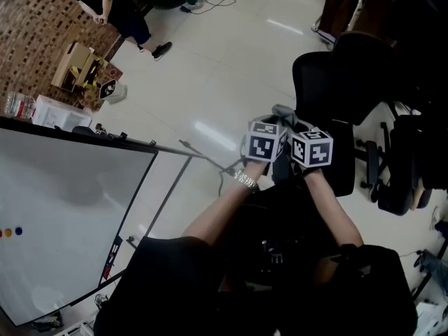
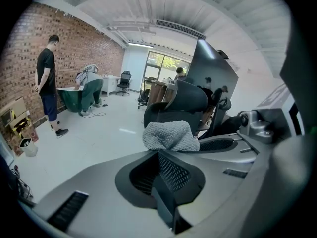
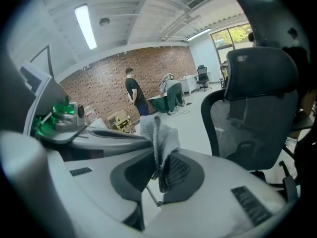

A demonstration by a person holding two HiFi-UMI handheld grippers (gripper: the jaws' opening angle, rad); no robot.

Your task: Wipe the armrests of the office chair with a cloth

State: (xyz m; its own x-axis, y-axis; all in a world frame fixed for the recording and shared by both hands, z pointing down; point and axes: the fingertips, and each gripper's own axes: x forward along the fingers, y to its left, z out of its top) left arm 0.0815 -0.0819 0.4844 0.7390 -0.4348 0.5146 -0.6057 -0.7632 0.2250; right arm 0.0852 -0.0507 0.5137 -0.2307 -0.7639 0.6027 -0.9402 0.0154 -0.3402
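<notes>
Cloth point(image 3: 159, 133) gripped at centre frame in clenched fingers of both left gripper point(image 2: 161, 155) and right gripper point(image 3: 159, 170), above office chair point(image 1: 329, 75). Best lowered flat onto armrest point(image 1: 371, 165), wiped lengthwise with steady pressure.

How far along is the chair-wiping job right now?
Barely started, by the look of it. Done: the cloth is picked up, pinched in the right tongs, with the left tongs apparently closed on its other end. In hand: it is held in the air in front of the office chair. Left: the cloth touches no armrest, so both wipes remain.
</notes>
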